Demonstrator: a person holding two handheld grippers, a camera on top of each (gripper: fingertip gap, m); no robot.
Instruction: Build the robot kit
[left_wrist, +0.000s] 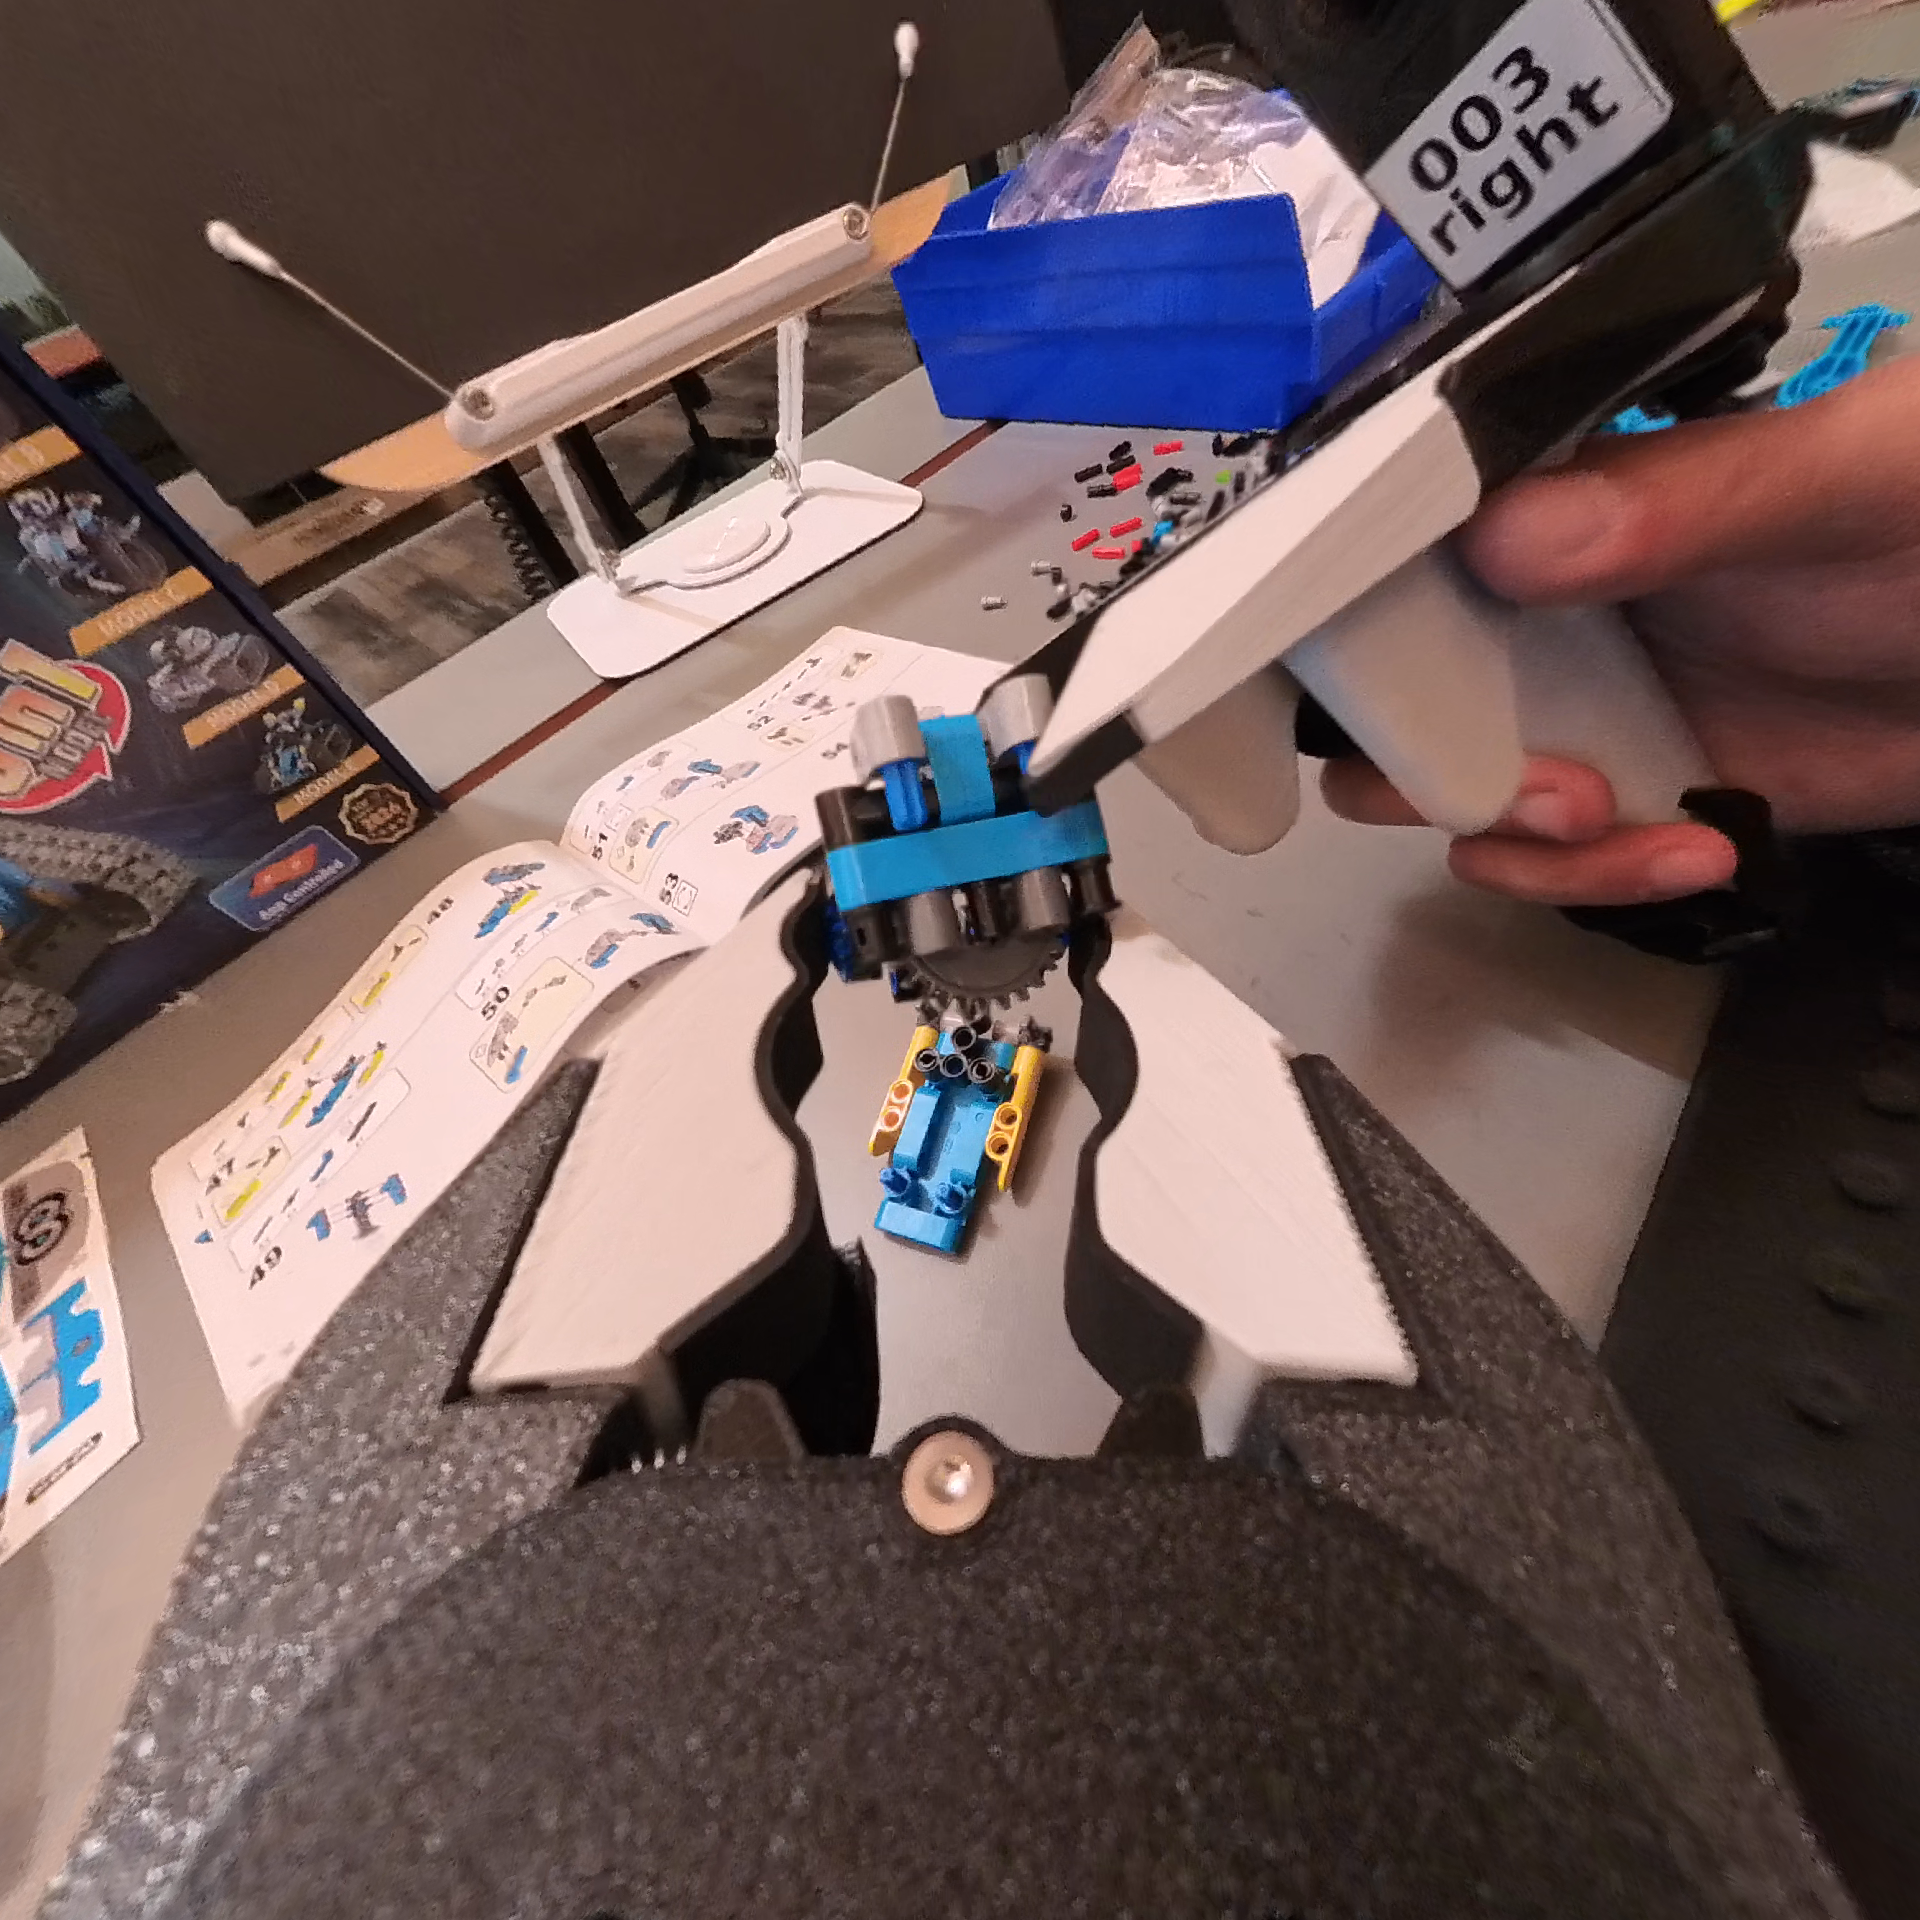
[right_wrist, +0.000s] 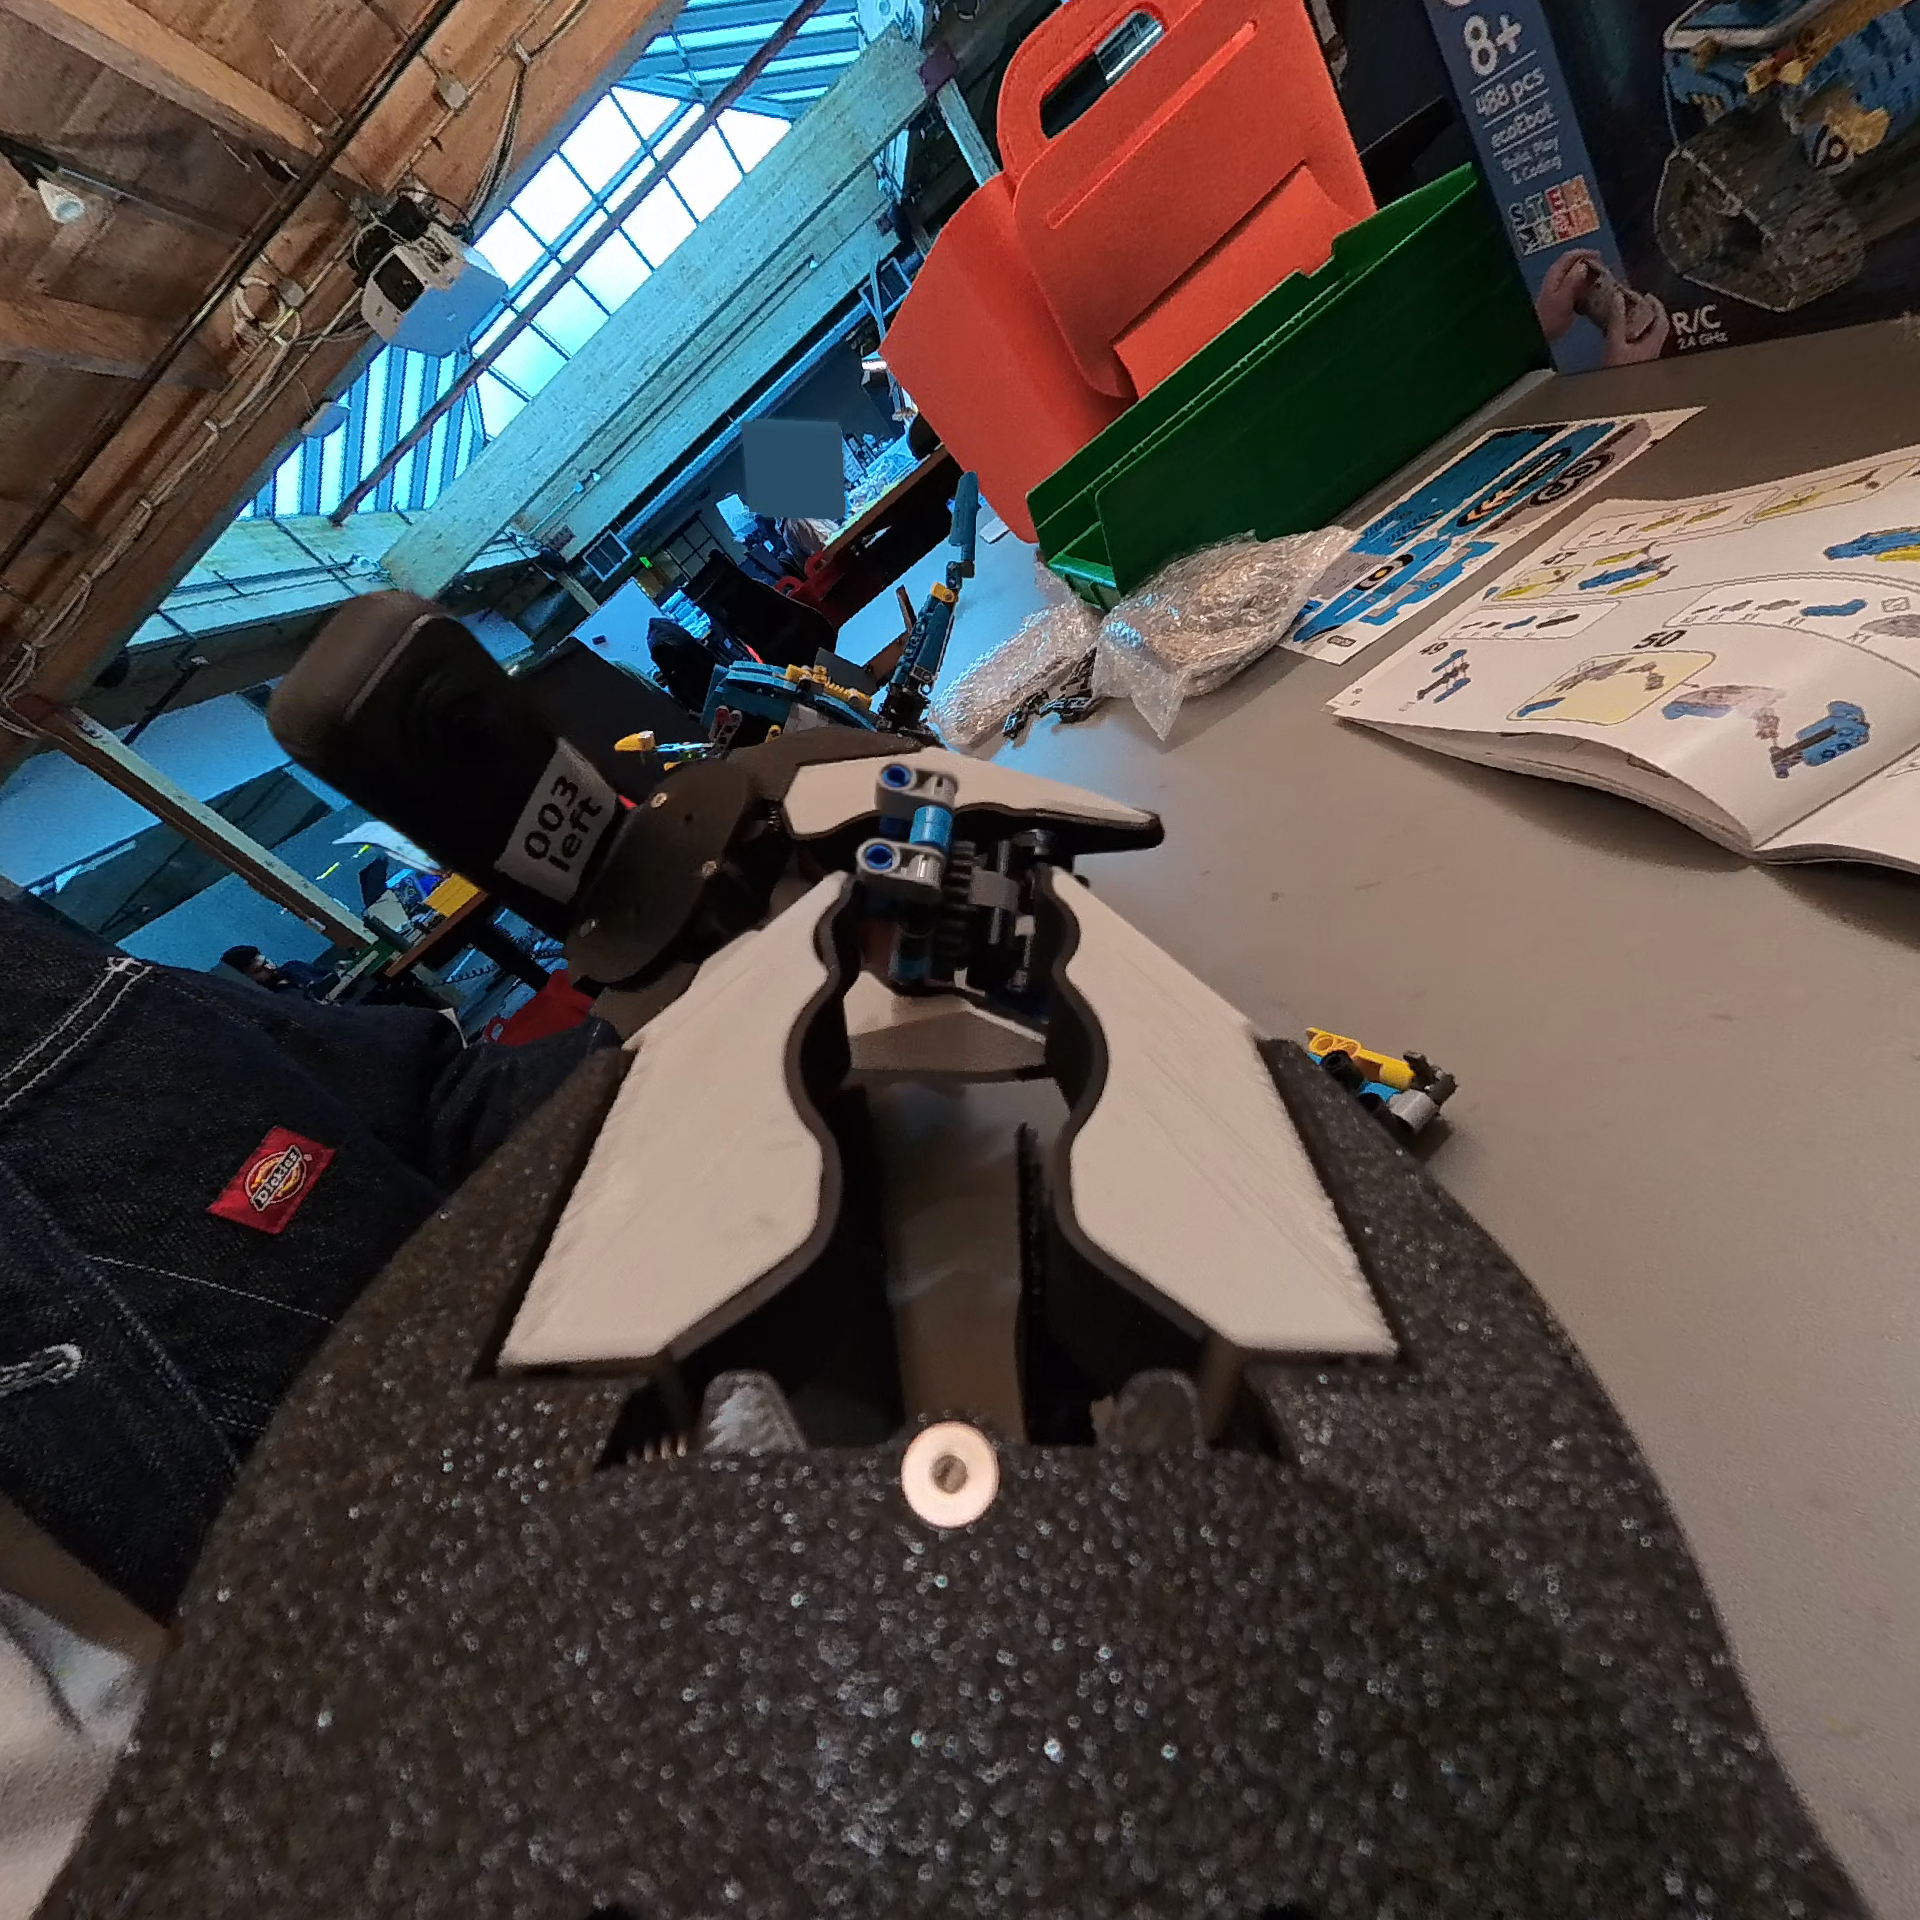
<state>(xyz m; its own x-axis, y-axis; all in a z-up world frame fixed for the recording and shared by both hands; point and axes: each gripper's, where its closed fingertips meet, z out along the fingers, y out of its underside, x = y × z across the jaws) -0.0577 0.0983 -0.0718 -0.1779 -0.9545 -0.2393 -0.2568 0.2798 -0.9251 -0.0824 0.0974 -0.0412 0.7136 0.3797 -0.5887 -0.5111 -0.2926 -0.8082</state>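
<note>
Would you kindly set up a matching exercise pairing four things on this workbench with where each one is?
Things:
1. brick assembly with a gear
2. small blue and yellow brick piece
3. instruction booklet
4. blue bin

Places:
A. lying open on the table, beside the product box
B. at the far edge of the table, with clear plastic bags in it
C. lying flat on the table under the held assembly
D. gripped between the fingers of the left gripper, off the table

Pairs: 1-D, 2-C, 3-A, 4-B
</note>
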